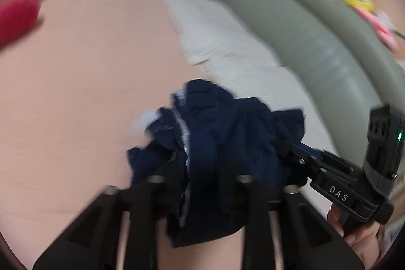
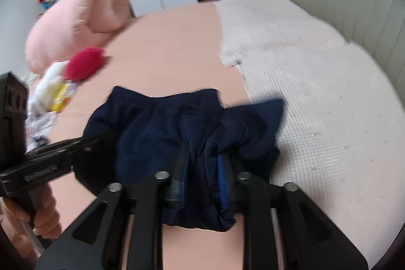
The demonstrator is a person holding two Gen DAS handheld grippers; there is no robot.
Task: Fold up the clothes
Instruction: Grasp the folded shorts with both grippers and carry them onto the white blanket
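Navy shorts point(image 2: 162, 133) lay bunched on the pink sheet point(image 2: 164, 47) at lower centre. Their fabric hung between the parted pads of the right gripper point(image 2: 201, 176) and left gripper point(image 1: 197, 168); neither visibly clamped it.

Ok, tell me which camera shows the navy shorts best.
The right wrist view. There the navy shorts are spread over the pink sheet, with the waistband visible along the far edge. The left wrist view shows only a blurred, bunched clump of the shorts over the gripper's fingers.
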